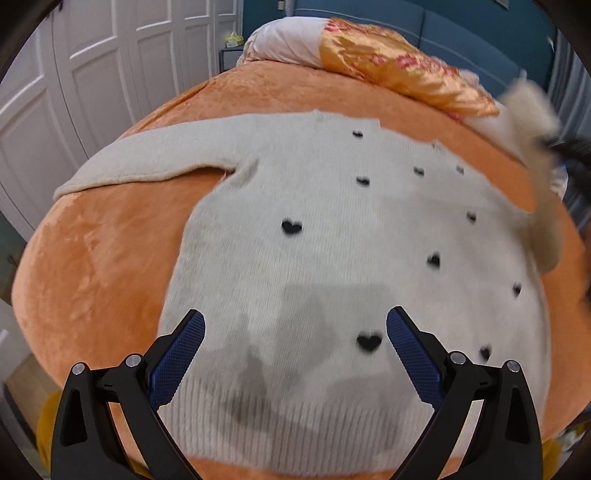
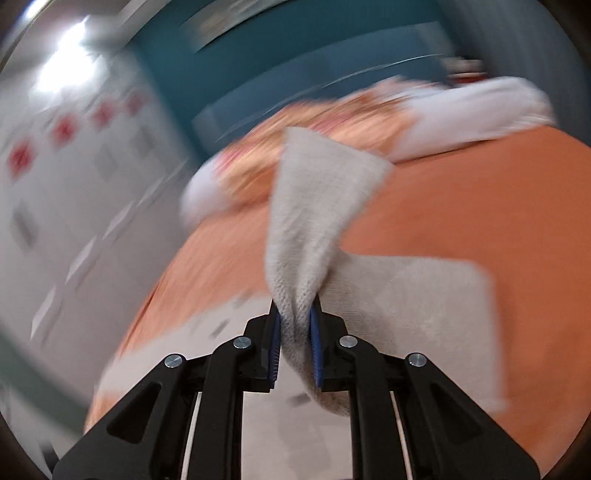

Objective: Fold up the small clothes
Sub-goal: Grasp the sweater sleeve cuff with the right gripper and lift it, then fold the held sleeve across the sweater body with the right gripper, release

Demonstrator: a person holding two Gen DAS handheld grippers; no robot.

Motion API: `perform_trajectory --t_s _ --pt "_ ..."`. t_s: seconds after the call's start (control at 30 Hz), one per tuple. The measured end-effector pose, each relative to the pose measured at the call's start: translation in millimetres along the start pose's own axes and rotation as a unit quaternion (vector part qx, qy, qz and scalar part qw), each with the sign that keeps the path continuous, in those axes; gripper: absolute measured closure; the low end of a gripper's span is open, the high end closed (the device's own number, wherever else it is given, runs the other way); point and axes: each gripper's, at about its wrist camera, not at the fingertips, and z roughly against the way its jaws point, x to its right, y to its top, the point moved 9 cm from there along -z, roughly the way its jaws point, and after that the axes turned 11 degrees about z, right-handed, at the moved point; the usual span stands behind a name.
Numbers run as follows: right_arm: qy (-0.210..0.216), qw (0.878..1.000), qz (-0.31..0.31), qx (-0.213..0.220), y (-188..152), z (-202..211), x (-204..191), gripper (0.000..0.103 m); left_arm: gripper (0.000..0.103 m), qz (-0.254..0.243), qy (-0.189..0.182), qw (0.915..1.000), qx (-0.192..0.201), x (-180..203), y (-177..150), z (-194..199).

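A cream knit sweater [image 1: 332,236] with small black hearts lies flat on an orange bedspread [image 1: 103,258], hem towards me. Its left sleeve [image 1: 147,158] stretches out to the left. My left gripper [image 1: 295,328] is open and empty, hovering above the sweater's hem. My right gripper [image 2: 295,317] is shut on the sweater's right sleeve [image 2: 317,206] and holds it lifted above the bed; the cuff stands up past the fingers. In the left wrist view the lifted sleeve [image 1: 532,110] shows blurred at the right edge.
Pillows, one white [image 1: 284,40] and one orange satin [image 1: 399,70], lie at the head of the bed. White closet doors [image 1: 74,74] stand to the left. A teal headboard [image 1: 461,33] is behind. The right wrist view is motion-blurred.
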Motion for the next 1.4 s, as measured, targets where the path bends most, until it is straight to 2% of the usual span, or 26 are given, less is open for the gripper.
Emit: perform_trajectory --t_s 0.03,0.07,0.1,0.17,0.23,0.3,0.33,0.4,0.57,0.6,0.63,0.67,0.73,0.77,0.8,0.87,0.93,1.0,1.07,1.1,1.13,1.17,1.23,1.27,1.3,1.4 --pt "-0.001 0.999 0.031 -0.031 -18.4 -26.1 -25.5 0.071 0.006 0.007 -0.009 0.9999 -0.001 2.1 5.8 -1.4" --pt "-0.007 0.996 0.059 -0.069 -43.1 -52.7 -46.1 0.064 0.006 0.012 -0.017 0.9998 -0.003 4.1 11.0 -3.2" --pt "-0.017 0.991 0.082 -0.106 -69.6 -76.2 -61.8 0.062 0.006 0.019 -0.027 0.9994 -0.007 7.0 18.4 -7.0" --pt "-0.039 0.983 0.105 -0.145 -105.0 -93.7 -74.8 0.063 0.006 0.024 -0.04 0.9988 -0.013 12.2 29.7 -14.1" --pt "-0.026 0.988 0.08 -0.132 -117.1 -74.5 -74.8 0.062 0.006 0.027 -0.058 0.9978 -0.017 20.1 44.4 -25.9" --pt "-0.023 0.993 0.034 -0.11 -117.6 -41.1 -55.6 0.058 0.006 0.031 -0.073 0.9966 -0.024 27.1 57.5 -41.2" --pt "-0.032 0.994 0.013 -0.1 -113.9 -29.5 -41.0 0.051 0.006 0.034 -0.082 0.9956 -0.029 31.1 62.8 -49.2" --pt "-0.068 0.994 -0.027 -0.081 -117.6 6.5 -3.2 0.048 0.006 0.046 -0.093 0.9938 -0.042 40.5 74.8 -73.5" --pt "-0.154 0.977 -0.129 -0.076 -127.5 52.0 96.8 0.045 0.008 0.094 -0.108 0.9859 -0.087 55.2 85.1 -124.7" --pt "-0.16 0.974 -0.147 -0.072 -126.3 53.8 109.9 0.045 0.015 0.105 -0.12 0.9826 -0.096 59.3 85.6 -130.4" --pt "-0.164 0.969 -0.172 -0.064 -123.5 54.5 127.7 0.045 0.032 0.108 -0.125 0.9813 -0.1 62.6 86.1 -133.8" --pt "-0.165 0.966 -0.187 -0.061 -123.5 51.7 138.6 0.045 0.04 0.103 -0.127 0.981 -0.104 68.2 88.2 -136.7" --pt "-0.162 0.962 -0.21 -0.063 -118.8 38.2 154.2 0.044 0.082 0.088 -0.133 0.9814 -0.107 76.4 93.6 -138.7" --pt "-0.16 0.961 -0.216 -0.066 -119.4 32.2 155.3 0.044 0.093 0.078 -0.14 0.9812 -0.108 81.5 97.7 -138.0" --pt "-0.158 0.96 -0.221 -0.074 -119.7 22.9 157.6 0.045 0.098 0.065 -0.145 0.9818 -0.103 88.6 105.1 -135.4" --pt "-0.148 0.957 -0.224 -0.107 -123.0 -0.6 166.3 0.051 0.098 0.043 -0.154 0.9837 -0.082 100.1 122.2 -127.0" --pt "-0.135 0.959 -0.214 -0.123 -123.7 -10.6 161.0 0.082 0.099 0.016 -0.164 0.9855 -0.039 113.6 150.8 -106.8" --pt "-0.127 0.97 -0.195 -0.064 -94.9 6.5 147.5 0.096 0.099 0.012 -0.178 0.9839 0.005 118.1 176.7 -84.2" --pt "-0.121 0.974 -0.186 0.033 -62.8 43.2 135.5 0.1 0.099 0.018 -0.188 0.9811 0.042 114.9 196.3 -65.2" --pt "-0.121 0.973 -0.185 0.061 -56.8 54.5 133.7 0.101 0.099 0.025 -0.187 0.9804 0.056 109.6 203.0 -61.4" --pt "-0.127 0.971 -0.188 0.069 -58.5 57.8 135.7 0.101 0.098 0.03 -0.181 0.9816 0.055 102.1 203.1 -67.8" --pt "-0.134 0.97 -0.198 0.038 -73.4 42.7 142.2 0.101 0.097 0.029 -0.171 0.9839 0.044 98.5 199.4 -80.1" --pt "-0.151 0.965 -0.202 -0.065 -113.7 2.4 154.1 0.101 0.097 0.016 -0.117 0.9929 -0.017 88.7 168.4 -133.6" --pt "-0.169 0.962 -0.189 -0.104 -132.4 -11.1 157.0 0.101 0.098 0.011 -0.101 0.9941 -0.037 86.7 157.9 -148.7" --pt "-0.174 0.965 -0.176 -0.087 -127.1 -5.4 154.5 0.101 0.098 0.008 -0.078 0.9948 -0.066 81.5 140.4 -168.7" --pt "-0.172 0.967 -0.18 -0.058 -106.6 15.2 145.3 0.1 0.097 0.021 -0.079 0.9955 -0.049 75.2 128.7 -173.7"
